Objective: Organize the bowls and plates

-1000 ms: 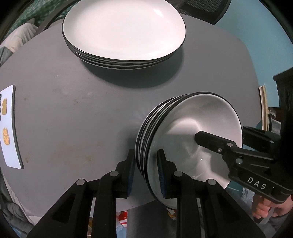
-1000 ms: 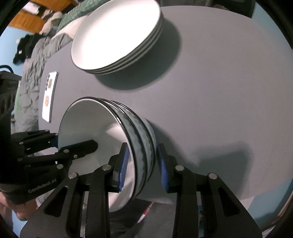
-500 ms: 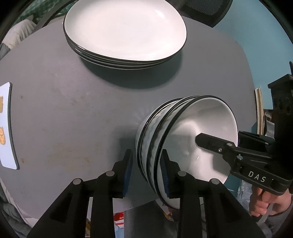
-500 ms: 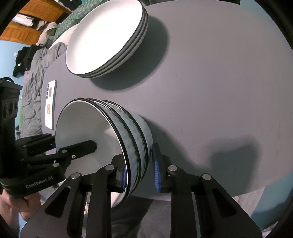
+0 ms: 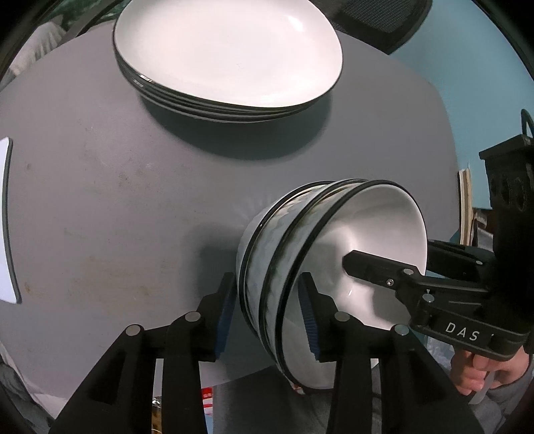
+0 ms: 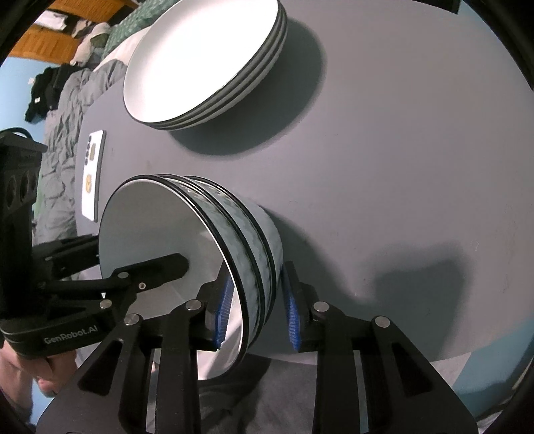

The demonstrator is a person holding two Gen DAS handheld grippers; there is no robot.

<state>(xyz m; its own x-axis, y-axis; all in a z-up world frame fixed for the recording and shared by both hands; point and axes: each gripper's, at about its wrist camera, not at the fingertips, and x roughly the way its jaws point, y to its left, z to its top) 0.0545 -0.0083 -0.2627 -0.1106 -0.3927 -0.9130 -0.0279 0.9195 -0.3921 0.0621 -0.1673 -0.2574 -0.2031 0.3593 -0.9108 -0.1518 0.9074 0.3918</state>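
A nested stack of three white bowls with black rims and pale blue patterned sides (image 5: 293,247) is held on its edge above the near edge of the grey table (image 5: 100,200). My left gripper (image 5: 267,310) is shut across the stack's walls from one side. My right gripper (image 6: 257,300) is shut across the same stack (image 6: 240,233) from the other side, one finger inside the top bowl. A stack of white black-rimmed plates (image 5: 230,53) sits at the far side, also in the right wrist view (image 6: 200,63).
A white phone (image 6: 91,173) lies near the table's left edge, also at the left rim of the left wrist view (image 5: 5,227). A bed with grey bedding (image 6: 63,110) stands beyond the table. A dark chair back (image 5: 380,16) is behind the plates.
The bowl stack has tipped further onto its side and moved a little over the near table edge, with both grippers still clamped on it. The plates have not moved.
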